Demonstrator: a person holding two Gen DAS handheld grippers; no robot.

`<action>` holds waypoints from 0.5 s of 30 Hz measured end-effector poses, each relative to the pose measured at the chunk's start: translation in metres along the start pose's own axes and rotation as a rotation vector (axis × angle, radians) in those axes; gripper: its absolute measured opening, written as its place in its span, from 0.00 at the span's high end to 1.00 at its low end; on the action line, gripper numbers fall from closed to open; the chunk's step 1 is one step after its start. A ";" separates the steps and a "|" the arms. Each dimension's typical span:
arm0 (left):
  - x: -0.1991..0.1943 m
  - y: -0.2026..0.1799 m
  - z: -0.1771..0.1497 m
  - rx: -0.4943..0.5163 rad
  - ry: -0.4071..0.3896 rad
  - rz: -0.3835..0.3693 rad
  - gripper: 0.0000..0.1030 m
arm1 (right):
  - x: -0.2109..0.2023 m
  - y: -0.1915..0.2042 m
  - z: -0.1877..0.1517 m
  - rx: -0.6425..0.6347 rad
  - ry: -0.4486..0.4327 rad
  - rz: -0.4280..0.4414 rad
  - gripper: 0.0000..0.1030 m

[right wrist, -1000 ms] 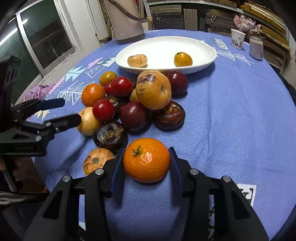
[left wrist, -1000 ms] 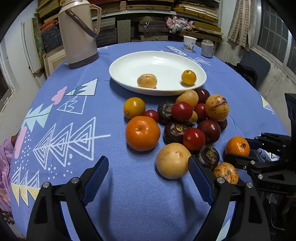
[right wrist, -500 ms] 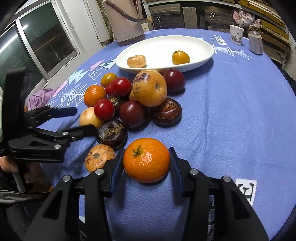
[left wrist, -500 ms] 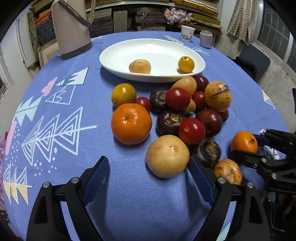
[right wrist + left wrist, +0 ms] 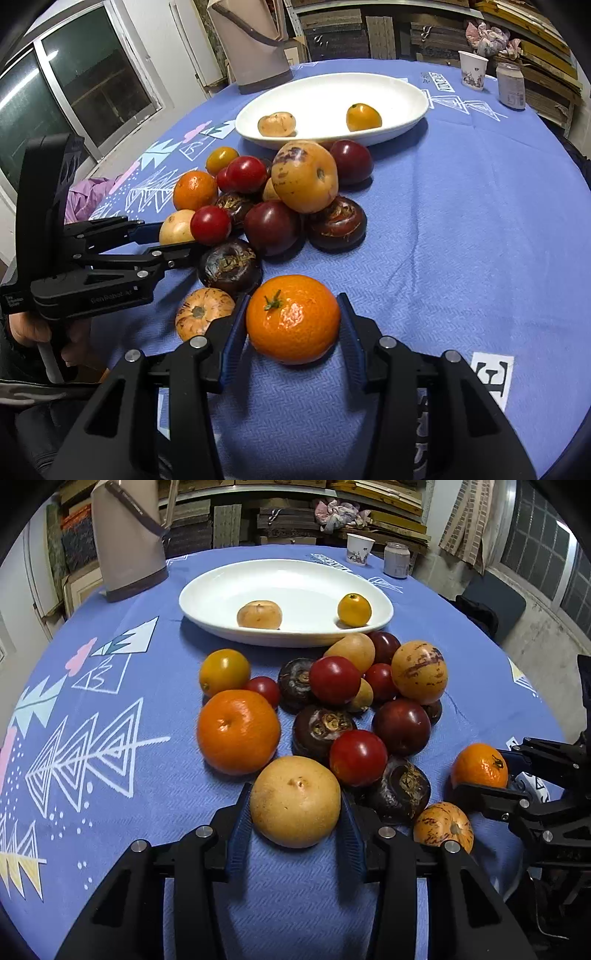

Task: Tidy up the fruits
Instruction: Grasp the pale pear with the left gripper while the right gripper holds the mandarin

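Now our left claw [image 5: 295, 825] has just closed its jaws onto the pale yellow fruit [image 5: 294, 801] at the pile's near edge, while our right claw [image 5: 291, 334] clamps the orange mandarin [image 5: 293, 319] on the counter [image 5: 461, 221], so both look ready for the white dish [image 5: 406, 110].

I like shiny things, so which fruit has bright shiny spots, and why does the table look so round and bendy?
Right wrist view: white glare spots sit on the orange between the tongs. Left wrist view: the red tomato shines too. Both views: the fisheye lens curves the table, and the corners go black.
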State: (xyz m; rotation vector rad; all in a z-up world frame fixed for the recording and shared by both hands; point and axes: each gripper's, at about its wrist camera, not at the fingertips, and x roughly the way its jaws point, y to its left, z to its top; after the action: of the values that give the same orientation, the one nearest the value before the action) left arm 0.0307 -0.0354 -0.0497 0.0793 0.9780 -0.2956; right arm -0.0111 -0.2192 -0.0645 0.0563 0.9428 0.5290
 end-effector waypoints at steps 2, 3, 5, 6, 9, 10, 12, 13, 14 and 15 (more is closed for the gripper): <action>-0.001 0.002 0.000 -0.007 0.001 0.007 0.56 | -0.002 0.000 0.000 -0.001 -0.004 -0.002 0.55; -0.003 0.002 -0.001 -0.008 0.001 0.011 0.56 | -0.003 0.000 0.000 -0.001 -0.006 -0.004 0.55; -0.006 0.002 -0.002 -0.008 0.000 0.013 0.56 | -0.005 0.000 0.000 -0.001 -0.011 -0.008 0.56; -0.009 0.003 -0.002 -0.009 -0.004 0.013 0.56 | -0.006 0.000 0.001 -0.002 -0.014 -0.009 0.56; -0.018 0.004 -0.001 -0.007 -0.026 0.011 0.56 | -0.010 0.000 0.003 -0.005 -0.025 -0.015 0.55; -0.022 0.004 0.000 -0.005 -0.037 0.012 0.56 | -0.012 0.000 0.003 -0.005 -0.028 -0.017 0.56; -0.028 0.004 0.001 -0.002 -0.052 0.013 0.56 | -0.016 0.000 0.005 -0.008 -0.037 -0.021 0.55; -0.031 0.003 0.001 0.000 -0.059 0.013 0.56 | -0.018 0.000 0.006 -0.009 -0.041 -0.024 0.56; -0.034 0.003 0.002 0.003 -0.066 0.014 0.56 | -0.020 0.000 0.007 -0.011 -0.047 -0.026 0.56; -0.037 0.002 0.003 0.004 -0.071 0.015 0.56 | -0.022 0.000 0.009 -0.013 -0.053 -0.028 0.56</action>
State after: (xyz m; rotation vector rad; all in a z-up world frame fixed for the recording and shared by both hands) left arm 0.0149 -0.0260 -0.0176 0.0795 0.9060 -0.2848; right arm -0.0148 -0.2278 -0.0426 0.0449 0.8870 0.5052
